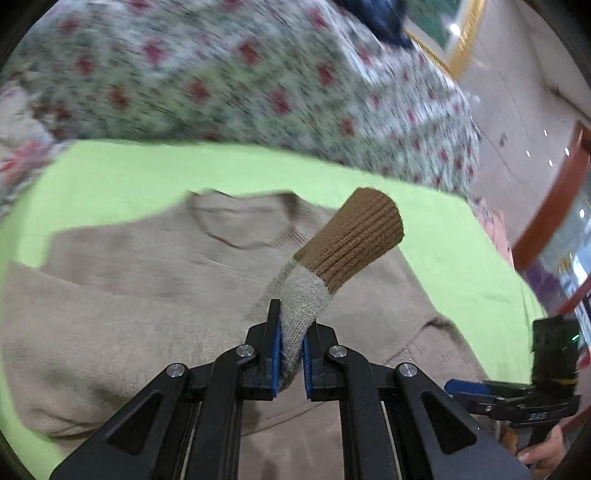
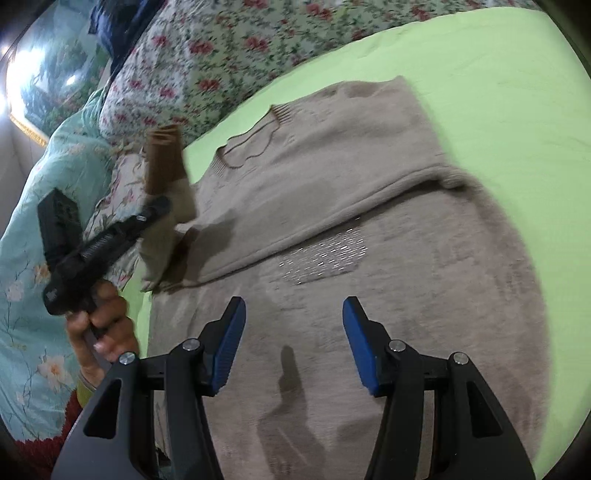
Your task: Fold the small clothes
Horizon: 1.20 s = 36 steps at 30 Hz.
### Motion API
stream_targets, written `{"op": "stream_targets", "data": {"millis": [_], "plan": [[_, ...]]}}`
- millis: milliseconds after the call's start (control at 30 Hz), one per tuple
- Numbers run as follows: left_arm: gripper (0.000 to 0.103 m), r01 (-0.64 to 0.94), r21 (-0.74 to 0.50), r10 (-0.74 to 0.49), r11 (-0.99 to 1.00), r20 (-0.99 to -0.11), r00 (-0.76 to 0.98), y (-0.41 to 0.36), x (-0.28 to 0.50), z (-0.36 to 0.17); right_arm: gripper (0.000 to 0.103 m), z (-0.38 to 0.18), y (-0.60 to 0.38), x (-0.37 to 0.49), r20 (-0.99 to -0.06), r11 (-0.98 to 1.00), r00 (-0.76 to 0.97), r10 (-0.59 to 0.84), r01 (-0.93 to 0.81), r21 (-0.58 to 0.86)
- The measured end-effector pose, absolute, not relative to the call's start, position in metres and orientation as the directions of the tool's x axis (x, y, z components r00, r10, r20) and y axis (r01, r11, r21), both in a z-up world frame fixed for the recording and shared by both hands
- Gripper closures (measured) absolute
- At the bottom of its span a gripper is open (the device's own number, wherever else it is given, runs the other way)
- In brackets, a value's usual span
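A beige knit sweater (image 1: pixel 129 302) lies flat on a lime-green sheet (image 1: pixel 110 173); it also shows in the right wrist view (image 2: pixel 351 184). My left gripper (image 1: pixel 291 332) is shut on the sweater's sleeve (image 1: pixel 306 306), whose brown ribbed cuff (image 1: pixel 354 240) sticks up above the body. In the right wrist view the left gripper (image 2: pixel 155 210) holds that sleeve (image 2: pixel 166 236) lifted at the sweater's left edge. My right gripper (image 2: pixel 293 332) is open and empty, hovering over the sweater's lower body near a silver sequin patch (image 2: pixel 325 258).
A floral quilt (image 1: pixel 221 81) lies bunched beyond the green sheet. A turquoise floral blanket (image 2: pixel 33 229) lies to the left in the right wrist view. A gold-framed picture (image 1: pixel 450 33) hangs on the wall. The right gripper (image 1: pixel 517 398) shows at lower right.
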<state>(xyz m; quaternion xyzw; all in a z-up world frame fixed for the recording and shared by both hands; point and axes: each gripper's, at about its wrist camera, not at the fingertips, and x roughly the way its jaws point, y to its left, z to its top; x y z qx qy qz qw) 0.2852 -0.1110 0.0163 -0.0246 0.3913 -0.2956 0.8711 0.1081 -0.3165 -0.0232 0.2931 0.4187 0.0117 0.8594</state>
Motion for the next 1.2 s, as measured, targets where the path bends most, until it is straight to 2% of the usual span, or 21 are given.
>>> {"op": "stream_targets", "data": {"millis": [67,167,233,300,367,533,633,733,867,900,933,967,1100,1200], "plan": [[0.094,0.512,-0.255,-0.524,0.821,-0.691,0.497,-0.131,0.288,0.001,0.047,-0.024,-0.324,0.109,-0.713,0.818,0.651,0.259,0.245,0.520],[0.086,0.539,-0.206,-0.497,0.817,-0.726,0.475,-0.153,0.282,-0.019,0.047,-0.024,-0.332,0.113,-0.712,0.809,0.658,0.246,0.265,0.525],[0.070,0.542,-0.217,-0.497,0.812,-0.743,0.448,-0.157,0.281,-0.026,0.047,-0.024,-0.334,0.117,-0.705,0.804,0.664,0.248,0.265,0.532],[0.046,0.535,-0.221,-0.497,0.815,-0.740,0.452,-0.150,0.276,-0.028,0.047,-0.024,-0.336,0.123,-0.700,0.801,0.670,0.248,0.264,0.537],[0.036,0.519,-0.216,-0.492,0.827,-0.726,0.481,-0.133,0.262,-0.021,0.047,-0.024,-0.336,0.129,-0.695,0.801,0.677,0.244,0.263,0.537],[0.030,0.444,-0.224,-0.458,0.868,-0.706,0.539,-0.073,0.228,-0.010,0.047,-0.027,-0.337,0.153,-0.681,0.796,0.687,0.251,0.254,0.550],[0.028,0.334,-0.175,-0.354,0.926,-0.712,0.607,-0.029,0.220,-0.011,0.047,-0.028,-0.336,0.170,-0.678,0.803,0.693,0.245,0.247,0.543],[0.028,0.160,-0.143,-0.213,0.977,-0.733,0.646,0.026,0.223,-0.020,0.047,-0.033,-0.338,0.188,-0.686,0.806,0.685,0.245,0.249,0.537],[0.028,0.008,-0.151,-0.122,0.989,-0.770,0.626,0.073,0.239,-0.037,0.047,-0.048,-0.334,0.217,-0.709,0.810,0.653,0.267,0.247,0.533],[0.028,-0.004,-0.154,-0.118,0.988,-0.774,0.622,0.078,0.242,-0.040,0.056,-0.048,-0.331,0.221,-0.706,0.815,0.655,0.269,0.235,0.529],[0.028,-0.009,-0.156,-0.118,0.988,-0.779,0.616,0.081,0.247,-0.043,0.071,-0.046,-0.327,0.225,-0.701,0.825,0.659,0.273,0.214,0.523],[0.028,-0.010,-0.150,-0.112,0.989,-0.782,0.613,0.080,0.250,-0.045,0.095,-0.041,-0.323,0.227,-0.694,0.830,0.660,0.288,0.189,0.524],[0.029,-0.008,-0.106,-0.079,0.994,-0.784,0.616,0.071,0.263,-0.044,0.095,0.005,-0.324,0.214,-0.594,0.827,0.747,0.299,0.107,0.552],[0.029,-0.029,-0.091,-0.054,0.995,-0.784,0.619,0.068,0.270,-0.044,0.095,0.031,-0.349,0.192,-0.536,0.809,0.809,0.242,0.137,0.572]]}}
